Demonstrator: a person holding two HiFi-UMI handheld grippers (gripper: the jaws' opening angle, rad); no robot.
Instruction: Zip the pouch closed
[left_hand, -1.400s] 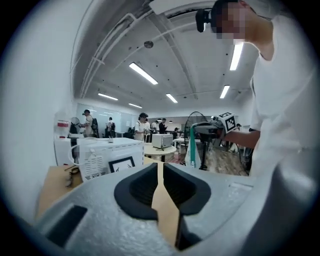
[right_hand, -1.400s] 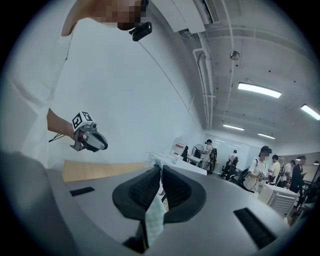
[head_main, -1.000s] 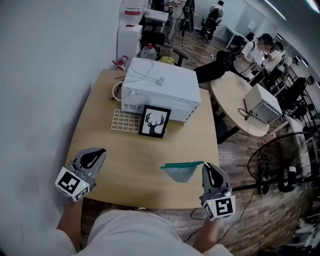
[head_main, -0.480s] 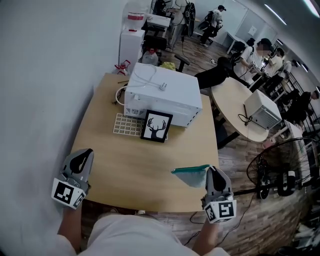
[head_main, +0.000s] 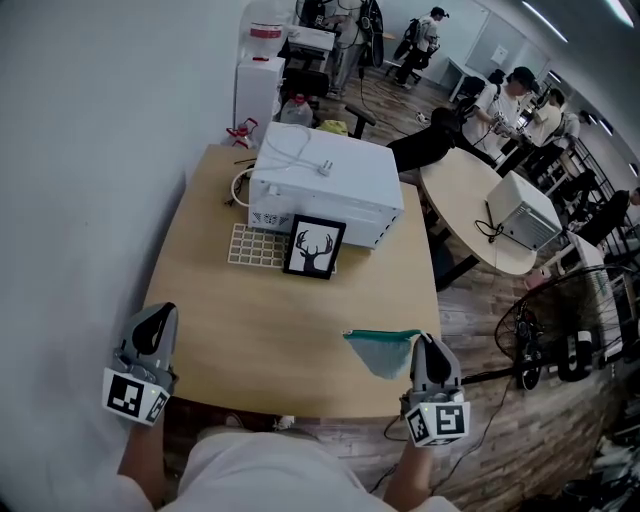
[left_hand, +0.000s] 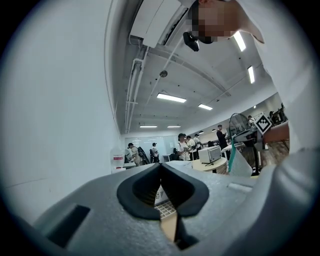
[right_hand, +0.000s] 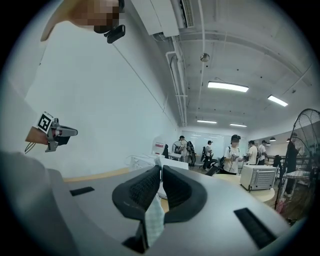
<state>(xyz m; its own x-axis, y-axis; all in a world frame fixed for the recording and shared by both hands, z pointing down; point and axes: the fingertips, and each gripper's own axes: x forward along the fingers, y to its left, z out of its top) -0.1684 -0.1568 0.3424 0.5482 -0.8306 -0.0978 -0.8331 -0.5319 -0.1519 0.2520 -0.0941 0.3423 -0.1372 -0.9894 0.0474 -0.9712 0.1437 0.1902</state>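
The pouch is pale see-through mesh with a teal zip strip along its top. It hangs over the wooden table's near right corner, with my right gripper shut on its right end. In the right gripper view the mesh fabric is pinched between the pads of my right gripper. My left gripper is at the table's near left edge, shut and empty, well apart from the pouch. In the left gripper view my left gripper shows nothing between its jaws, and the pouch hangs far right.
A white appliance with a cord on top stands at the table's back. A framed deer picture leans against it, beside a beige grid tray. A wall runs along the left. A round table and a floor fan stand to the right.
My left gripper has drawn back left toward the table's near left edge and turned. The right gripper, still holding the pouch, has shifted slightly right.
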